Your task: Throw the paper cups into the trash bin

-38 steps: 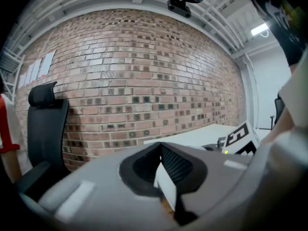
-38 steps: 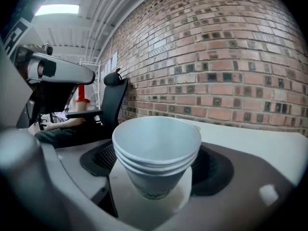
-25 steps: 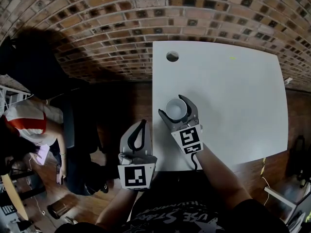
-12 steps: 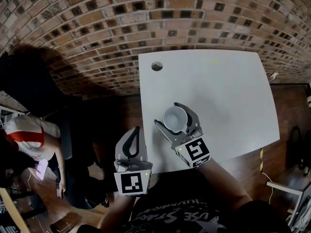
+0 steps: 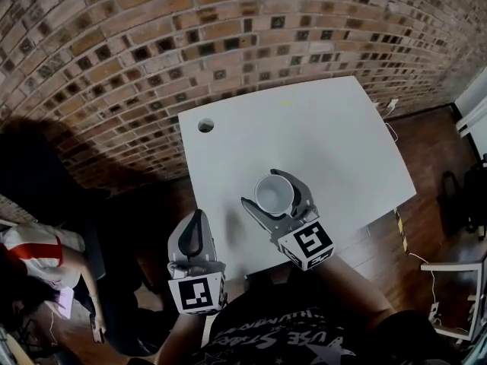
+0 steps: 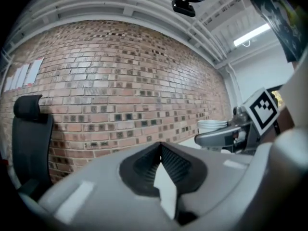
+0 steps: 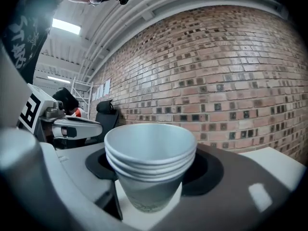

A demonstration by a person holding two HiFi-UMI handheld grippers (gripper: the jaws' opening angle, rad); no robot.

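Where the cups are: a nested stack of white paper cups (image 7: 150,162) stands upright, mouths up, between the jaws of the right gripper (image 5: 264,190), over the near part of the table (image 5: 335,143).
Stack: several rims show one just above another in the right gripper view; the top cup looks empty.
Right gripper: its jaws are spread wide around the stack and pinch it from both sides, one jaw curving round the far side of the cups in the head view.
Left gripper (image 6: 160,150): its jaws are pressed together at the tips with nothing between them; it hangs beside the table's near left corner, apart from the cups.
Marker cube (image 5: 308,243): on the right gripper, just behind the cups as the head view shows them.
Table: white, with a round hole (image 5: 205,125) near its far left corner.
Brick wall (image 5: 152,44): runs behind the table's far edge.
Chair (image 6: 29,138): a dark office chair against the wall, at the left of the left gripper view.
Floor (image 5: 426,150): reddish-brown, to the table's right.
Person (image 5: 34,253): a bystander in red and white, low at the head view's left edge.
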